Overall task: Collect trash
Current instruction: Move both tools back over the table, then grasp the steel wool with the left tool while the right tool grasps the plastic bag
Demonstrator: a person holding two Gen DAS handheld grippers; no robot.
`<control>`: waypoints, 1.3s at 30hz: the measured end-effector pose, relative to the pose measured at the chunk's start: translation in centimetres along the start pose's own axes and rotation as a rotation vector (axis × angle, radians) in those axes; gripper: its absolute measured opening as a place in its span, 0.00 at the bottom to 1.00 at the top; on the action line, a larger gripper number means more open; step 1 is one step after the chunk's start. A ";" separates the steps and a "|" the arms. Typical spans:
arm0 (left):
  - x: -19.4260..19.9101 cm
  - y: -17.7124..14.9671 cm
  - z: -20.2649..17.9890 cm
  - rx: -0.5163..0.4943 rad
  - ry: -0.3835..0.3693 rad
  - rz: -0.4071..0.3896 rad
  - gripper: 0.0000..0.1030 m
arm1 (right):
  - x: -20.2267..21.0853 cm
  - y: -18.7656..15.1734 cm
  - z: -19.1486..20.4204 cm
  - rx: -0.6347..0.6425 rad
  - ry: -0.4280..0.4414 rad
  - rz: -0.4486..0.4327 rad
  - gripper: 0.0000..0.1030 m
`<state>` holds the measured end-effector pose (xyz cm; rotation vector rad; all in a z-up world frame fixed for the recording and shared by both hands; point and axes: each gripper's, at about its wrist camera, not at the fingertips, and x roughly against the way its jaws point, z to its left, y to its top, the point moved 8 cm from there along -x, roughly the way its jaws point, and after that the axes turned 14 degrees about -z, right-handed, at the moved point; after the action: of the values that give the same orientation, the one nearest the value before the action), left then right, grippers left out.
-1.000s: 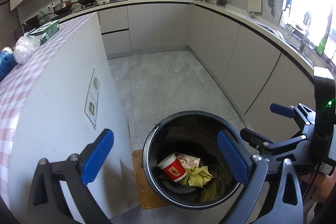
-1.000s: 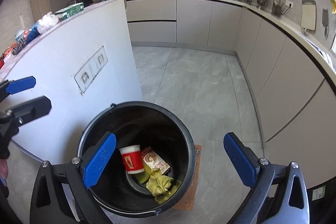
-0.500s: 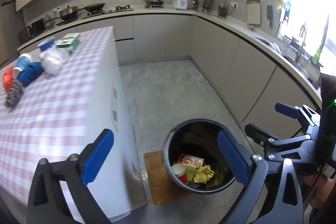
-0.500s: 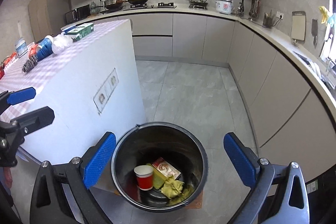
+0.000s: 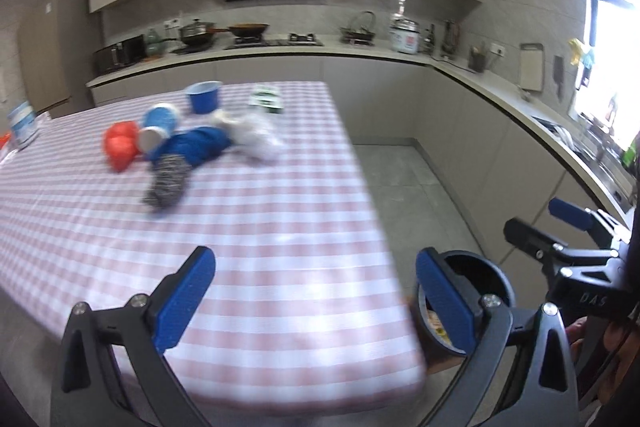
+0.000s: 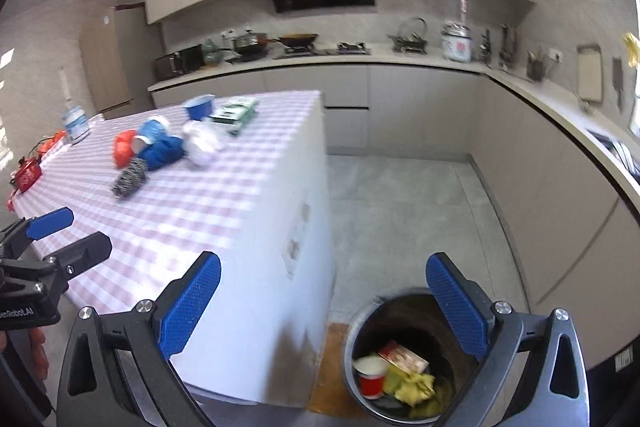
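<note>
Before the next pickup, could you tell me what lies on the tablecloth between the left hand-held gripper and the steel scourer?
Nothing: in the left wrist view, only bare checked tablecloth separates the left hand-held gripper from the steel scourer.

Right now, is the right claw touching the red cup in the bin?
Apart. The right wrist view shows the open right claw well above the red cup, which sits deep in the bin.

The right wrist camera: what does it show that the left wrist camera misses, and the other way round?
Only the right wrist view looks down into the bin, showing a red cup, a printed packet and yellow crumpled scraps. Only the left wrist view shows the bright window. Both share the checked table, its pile of blue cloth, scrubber and white bag, and open, empty jaws.
</note>
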<state>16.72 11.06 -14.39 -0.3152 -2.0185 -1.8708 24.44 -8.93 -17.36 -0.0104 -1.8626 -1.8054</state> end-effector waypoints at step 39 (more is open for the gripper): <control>-11.1 -0.2 16.1 0.115 0.118 0.087 0.75 | -19.2 3.3 15.4 0.113 0.194 0.149 0.90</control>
<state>24.88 27.99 -19.94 -0.2509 -1.9903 -1.6730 36.31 12.57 -20.90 0.0630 -1.7746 -1.5423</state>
